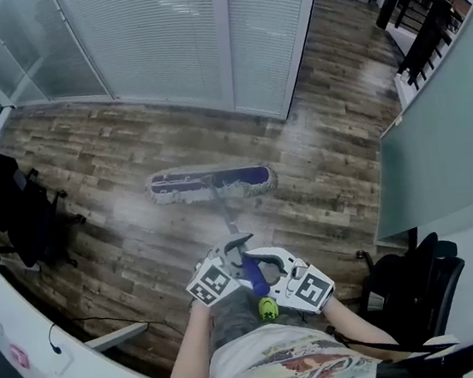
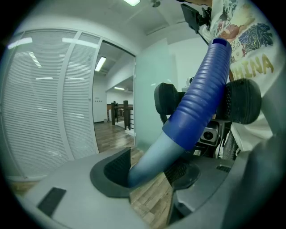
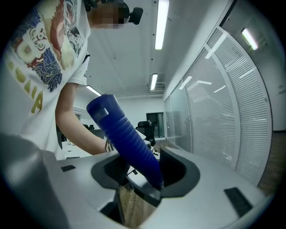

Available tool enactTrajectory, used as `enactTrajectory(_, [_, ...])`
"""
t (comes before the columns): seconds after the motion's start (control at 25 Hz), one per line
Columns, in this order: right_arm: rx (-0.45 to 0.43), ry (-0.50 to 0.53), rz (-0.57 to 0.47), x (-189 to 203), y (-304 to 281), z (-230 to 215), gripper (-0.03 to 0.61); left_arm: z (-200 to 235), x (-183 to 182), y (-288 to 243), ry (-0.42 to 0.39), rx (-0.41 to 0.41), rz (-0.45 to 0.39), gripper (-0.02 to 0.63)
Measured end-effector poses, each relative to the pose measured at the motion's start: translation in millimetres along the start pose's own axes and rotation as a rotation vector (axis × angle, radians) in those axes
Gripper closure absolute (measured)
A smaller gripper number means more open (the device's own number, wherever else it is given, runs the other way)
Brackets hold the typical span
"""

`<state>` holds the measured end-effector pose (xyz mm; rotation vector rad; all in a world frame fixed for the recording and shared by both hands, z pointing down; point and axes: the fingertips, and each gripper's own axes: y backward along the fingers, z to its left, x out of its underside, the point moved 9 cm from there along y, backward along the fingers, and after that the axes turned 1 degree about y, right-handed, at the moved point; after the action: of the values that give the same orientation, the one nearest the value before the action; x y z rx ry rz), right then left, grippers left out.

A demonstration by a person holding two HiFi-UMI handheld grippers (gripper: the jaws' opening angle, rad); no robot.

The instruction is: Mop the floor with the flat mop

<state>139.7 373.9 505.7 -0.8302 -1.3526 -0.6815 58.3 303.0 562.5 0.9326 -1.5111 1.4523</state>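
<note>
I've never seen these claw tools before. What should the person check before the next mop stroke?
1. Grip of the left claw on the mop handle: ok, shut on the pale shaft.
2. Grip of the right claw on the same handle: ok, shut on its blue part.
3. The mop head lying flat on the floor: ok.
4. The black chair at the left standing apart from the mop head: ok.
5. Whether the floor ahead is clean: cannot tell.
</note>
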Motion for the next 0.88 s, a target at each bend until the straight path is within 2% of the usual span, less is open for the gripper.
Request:
enactTrajectory(0.16, [-0.034,-0.001,0.014,2.1,11.7,22.6,0.383,-27.7,4.5,4.9,0.015,-0.022,-0.019,0.43])
enactTrajectory(0.36, [-0.085,0.015,0.011,3.4,-1.9,21.8,0.38,-22.3,12.4,14.1,0.016,-0.047,-0.042,0.43])
enactTrajectory(0.44, [-0.102,0.01,-0.015,2.6,-10.5,14.3,0.378,-12.6,13.1,17.2,0.019,-0.05,-0.054,0.43])
enactTrajectory(0.64, [-0.094,-0.082,-0.203,-18.3,-40.7,-12.2,0.364,22.7,3.9,29.5,0.017,-0.06,-0.095,0.43])
enactTrajectory(0.88, [-0.143,-0.091,-0.185,-25.7,-93.1,-51.2,0.353,82.6,10.0,46.4,0.015,-0.046,-0.105,0.43])
